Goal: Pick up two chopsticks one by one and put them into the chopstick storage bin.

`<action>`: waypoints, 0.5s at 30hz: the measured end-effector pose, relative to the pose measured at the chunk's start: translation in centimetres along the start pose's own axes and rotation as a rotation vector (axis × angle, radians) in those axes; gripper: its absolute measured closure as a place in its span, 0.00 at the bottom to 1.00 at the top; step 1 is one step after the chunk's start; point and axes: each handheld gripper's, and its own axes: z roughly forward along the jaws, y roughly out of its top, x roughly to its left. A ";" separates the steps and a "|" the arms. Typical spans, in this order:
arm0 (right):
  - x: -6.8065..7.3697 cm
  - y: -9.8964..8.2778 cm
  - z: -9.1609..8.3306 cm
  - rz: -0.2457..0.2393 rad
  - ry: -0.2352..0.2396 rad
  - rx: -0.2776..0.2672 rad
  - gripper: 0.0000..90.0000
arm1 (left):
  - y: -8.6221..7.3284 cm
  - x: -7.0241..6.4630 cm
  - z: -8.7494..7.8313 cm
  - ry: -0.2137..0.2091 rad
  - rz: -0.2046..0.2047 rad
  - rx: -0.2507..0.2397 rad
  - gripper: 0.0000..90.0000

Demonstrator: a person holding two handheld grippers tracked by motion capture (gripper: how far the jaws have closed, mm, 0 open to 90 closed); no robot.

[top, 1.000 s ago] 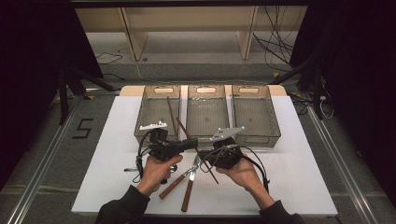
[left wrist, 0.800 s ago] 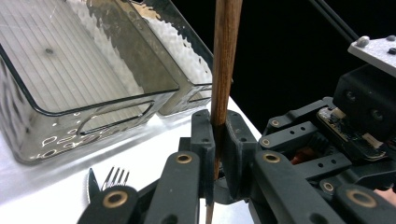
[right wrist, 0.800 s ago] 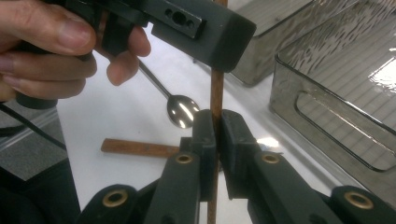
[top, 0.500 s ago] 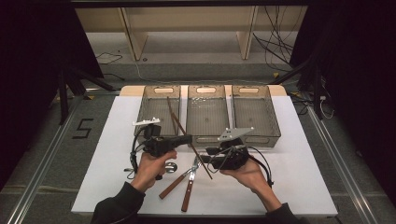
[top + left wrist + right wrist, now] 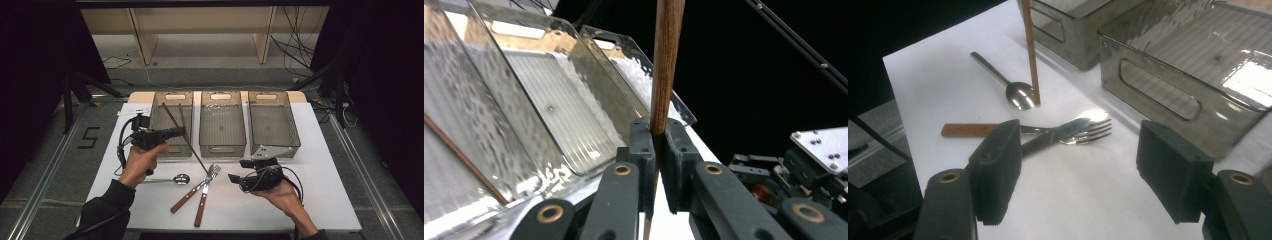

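The left gripper (image 5: 181, 131) pinches a chopstick (image 5: 192, 147) at the left bin's (image 5: 156, 120) front edge, lifting it to drop in. The right gripper (image 5: 235, 176), jaws just spread and empty, waits near the forks (image 5: 210, 175) at the table's front edge

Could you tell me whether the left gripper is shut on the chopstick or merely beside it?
Shut on it: the left gripper has both pads pressed against the chopstick, which runs up between them.

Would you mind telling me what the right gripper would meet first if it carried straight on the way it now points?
Probably the two crossed forks lying just ahead of the open right gripper, though depth is hard to judge; the spoon lies beyond.
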 end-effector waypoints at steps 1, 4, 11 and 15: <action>0.0 -0.1 -0.1 0.003 -0.005 -0.005 0.38 | 0.3 0.1 -0.1 0.004 0.001 -0.003 0.93; -0.1 -0.5 -0.5 0.008 -0.013 -0.024 0.36 | 1.1 0.4 -0.3 0.015 0.003 -0.005 0.93; 0.0 -1.4 -0.9 0.016 -0.022 -0.029 0.33 | 3.3 1.1 -0.7 0.058 0.014 -0.010 0.93; 0.0 -1.7 -1.0 0.025 -0.020 -0.028 0.33 | 4.6 1.4 -1.1 0.081 0.021 -0.009 0.93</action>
